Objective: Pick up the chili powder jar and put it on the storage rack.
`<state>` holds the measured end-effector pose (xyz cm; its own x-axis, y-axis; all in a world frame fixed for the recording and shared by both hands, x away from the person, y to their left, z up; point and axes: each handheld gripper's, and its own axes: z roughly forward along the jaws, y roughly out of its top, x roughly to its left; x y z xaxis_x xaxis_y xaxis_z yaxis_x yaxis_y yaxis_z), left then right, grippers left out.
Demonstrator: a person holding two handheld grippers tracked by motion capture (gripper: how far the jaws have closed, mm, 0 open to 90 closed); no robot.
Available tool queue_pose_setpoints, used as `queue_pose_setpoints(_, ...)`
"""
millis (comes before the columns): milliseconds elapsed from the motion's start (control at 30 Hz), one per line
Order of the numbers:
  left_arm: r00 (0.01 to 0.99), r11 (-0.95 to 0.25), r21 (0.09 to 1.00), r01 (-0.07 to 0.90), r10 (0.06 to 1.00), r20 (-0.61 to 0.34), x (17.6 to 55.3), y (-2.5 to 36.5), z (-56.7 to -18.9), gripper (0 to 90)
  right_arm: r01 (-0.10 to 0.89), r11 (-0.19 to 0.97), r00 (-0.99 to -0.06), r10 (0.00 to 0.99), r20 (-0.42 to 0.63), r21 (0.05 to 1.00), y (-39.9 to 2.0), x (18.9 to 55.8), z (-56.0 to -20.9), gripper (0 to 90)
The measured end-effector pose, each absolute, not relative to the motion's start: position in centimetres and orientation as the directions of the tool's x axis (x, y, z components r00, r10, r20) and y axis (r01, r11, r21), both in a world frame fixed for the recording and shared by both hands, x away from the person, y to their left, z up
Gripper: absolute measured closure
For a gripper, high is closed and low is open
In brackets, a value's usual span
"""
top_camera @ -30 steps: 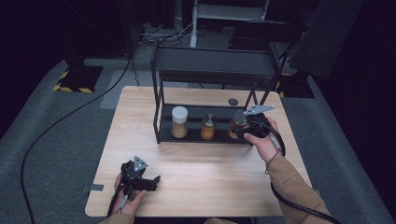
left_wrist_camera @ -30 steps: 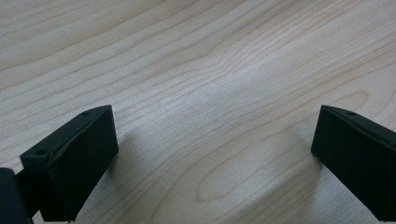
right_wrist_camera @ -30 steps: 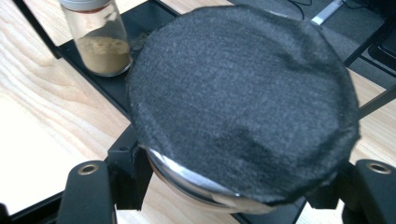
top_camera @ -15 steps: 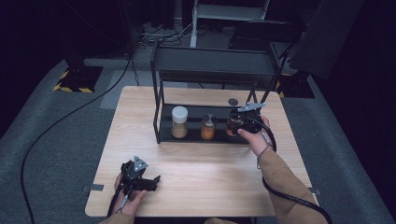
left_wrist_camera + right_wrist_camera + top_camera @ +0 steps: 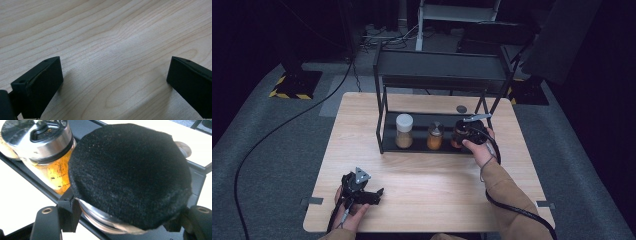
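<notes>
A jar with a black fabric-covered lid (image 5: 130, 172) is clamped between the jaws of my right gripper (image 5: 122, 218), which is shut on it. From above, that jar (image 5: 458, 131) is at the right end of the black rack's lower shelf (image 5: 422, 148), with the right gripper (image 5: 462, 137) reaching in from the right. I cannot tell whether the jar rests on the shelf. Beside it stands an orange spice jar (image 5: 53, 170) with a metal lid. My left gripper (image 5: 374, 195) lies on the table near the front left, open, with bare wood between its jaws (image 5: 115, 85).
A white-lidded jar (image 5: 404, 131) and the orange jar (image 5: 435, 136) stand on the same shelf. The rack's upper shelf (image 5: 439, 75) overhangs them. A small dark round disc (image 5: 461, 108) lies on the wooden table (image 5: 437, 190) behind the rack. Cables trail off the front edge.
My right gripper has carried the black-lidded jar down and slightly left, in under the rack's upper shelf beside the orange jar. The left gripper has stayed where it was.
</notes>
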<state>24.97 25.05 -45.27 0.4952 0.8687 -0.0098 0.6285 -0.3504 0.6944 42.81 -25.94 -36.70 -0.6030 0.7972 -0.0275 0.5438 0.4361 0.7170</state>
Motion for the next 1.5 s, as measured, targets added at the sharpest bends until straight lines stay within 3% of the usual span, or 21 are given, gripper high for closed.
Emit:
queue_pose_setpoints(633,0.492,-0.347,0.694,0.631,0.871,-0.012,24.9,25.0,-45.3,0.2,0.575,0.428,-0.594,0.804,-0.004,0.697,-25.0,43.7,-38.1,31.0)
queue_pose_setpoints(767,0.492,-0.347,0.694,0.631,0.871,-0.012,24.9,25.0,-45.3,0.2,0.575,0.414,-0.588,0.809,0.004,0.705,-25.2,43.6,-37.8,19.5)
queue_pose_setpoints(1067,0.492,-0.347,0.694,0.631,0.871,-0.012,24.9,25.0,-45.3,0.2,0.499,0.424,-0.595,0.802,-0.057,0.756,-25.4,41.4,-35.2,15.1)
queue_pose_setpoints(1500,0.494,-0.348,0.695,0.629,0.87,-0.011,24.9,25.0,-45.3,0.2,0.427,0.383,-0.628,0.777,-0.035,0.819,-27.3,37.7,-33.4,11.9)
